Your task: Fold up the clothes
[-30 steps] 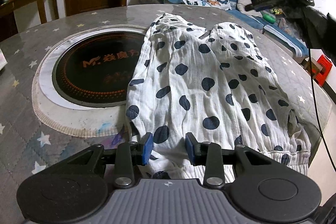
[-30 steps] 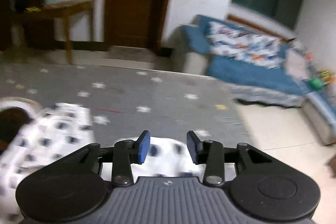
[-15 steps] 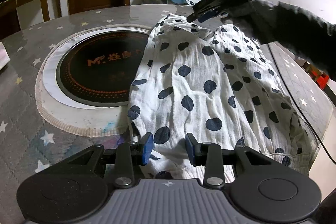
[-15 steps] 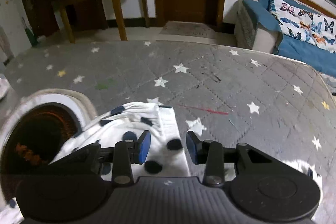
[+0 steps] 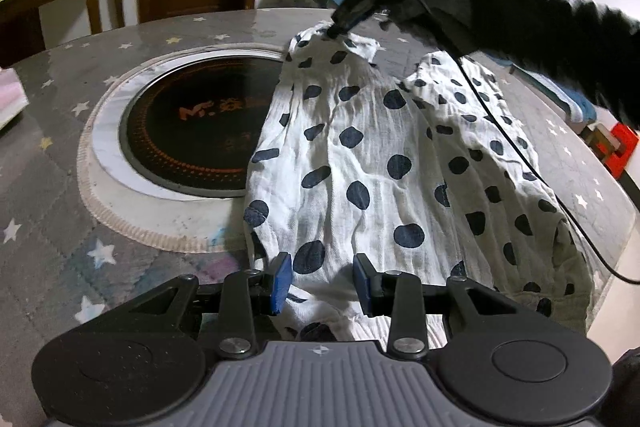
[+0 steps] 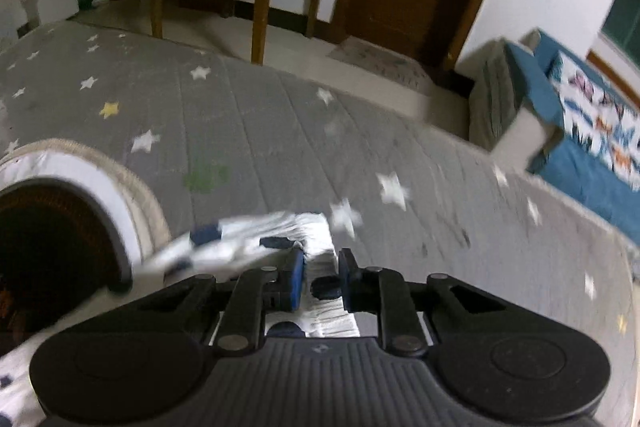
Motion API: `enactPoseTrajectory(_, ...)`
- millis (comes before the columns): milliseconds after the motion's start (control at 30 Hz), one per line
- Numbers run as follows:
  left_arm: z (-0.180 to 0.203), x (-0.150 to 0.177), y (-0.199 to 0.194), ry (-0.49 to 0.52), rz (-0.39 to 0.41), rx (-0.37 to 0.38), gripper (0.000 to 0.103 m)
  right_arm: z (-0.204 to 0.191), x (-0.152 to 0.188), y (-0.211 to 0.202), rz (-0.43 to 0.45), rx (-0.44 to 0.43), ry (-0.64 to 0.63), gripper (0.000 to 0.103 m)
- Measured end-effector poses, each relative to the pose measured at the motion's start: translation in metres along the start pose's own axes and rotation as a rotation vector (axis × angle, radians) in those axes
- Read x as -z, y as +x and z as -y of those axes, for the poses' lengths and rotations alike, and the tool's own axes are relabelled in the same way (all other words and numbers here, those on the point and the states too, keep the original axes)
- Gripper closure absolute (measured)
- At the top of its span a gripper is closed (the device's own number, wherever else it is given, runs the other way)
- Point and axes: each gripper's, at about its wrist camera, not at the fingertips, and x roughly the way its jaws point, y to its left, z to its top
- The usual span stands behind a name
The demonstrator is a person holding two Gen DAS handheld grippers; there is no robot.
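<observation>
Left claw (image 5: 320,281) jaws apart, low over the near hem of the garment (image 5: 384,163), gripping nothing. Right claw (image 6: 321,277) narrowed onto the far corner; right view is blurred, can't tell if it's pinched. Garment: white, dark polka dots, crumpled, spread on the star-print table (image 5: 52,227), partly over the round black hob (image 5: 192,131). Only the left view shows the whole garment and the black sleeve (image 5: 540,23).

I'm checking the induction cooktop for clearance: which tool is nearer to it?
Likely right. The right tool straddles the polka-dot garment's far corner just past the induction cooktop rim; the left tool sits at the near hem, clear of that rim.
</observation>
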Motion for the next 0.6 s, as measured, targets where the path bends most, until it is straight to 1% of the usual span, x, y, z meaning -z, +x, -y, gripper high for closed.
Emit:
enactPoseTrajectory(100, -0.001, 0.003, -0.004, -0.013, -0.003, -0.043, 0.066, -0.017, -0.025, 0.015, 0.034, 0.010, -0.053, 0.084)
enactPoseTrajectory(167, -0.001, 0.005, -0.006, -0.022, -0.005, -0.072, 0.066, -0.030, -0.039, 0.023, 0.063, -0.005, -0.071, 0.084)
enactPoseTrajectory(200, -0.001, 0.006, -0.008, -0.026, -0.006, -0.086, 0.066, -0.035, -0.044, 0.023, 0.081, -0.019, -0.075, 0.084)
enactPoseTrajectory(233, -0.002, 0.008, -0.009, -0.030, -0.004, -0.091, 0.066, -0.039, -0.049, 0.021, 0.100, -0.038, -0.075, 0.079)
enactPoseTrajectory(333, -0.002, 0.009, -0.012, -0.032, 0.001, -0.097, 0.066, -0.043, -0.055, 0.011, 0.146, -0.097, -0.066, 0.073)
enactPoseTrajectory(400, -0.001, 0.008, -0.015, -0.028, 0.006, -0.105, 0.066, -0.036, -0.053, 0.002, 0.159, -0.131, -0.048, 0.073)
enactPoseTrajectory(467, 0.001, 0.008, -0.017, -0.025, 0.010, -0.113, 0.066, -0.024, -0.049, -0.004, 0.140, -0.117, -0.013, 0.072)
enactPoseTrajectory(500, -0.002, 0.007, -0.017, -0.024, 0.015, -0.113, 0.066, -0.015, -0.044, -0.005, 0.116, -0.106, 0.014, 0.072)
enactPoseTrajectory(600, -0.005, 0.007, -0.015, -0.029, 0.015, -0.120, 0.066, 0.004, -0.029, 0.005, 0.040, -0.111, 0.085, 0.072)
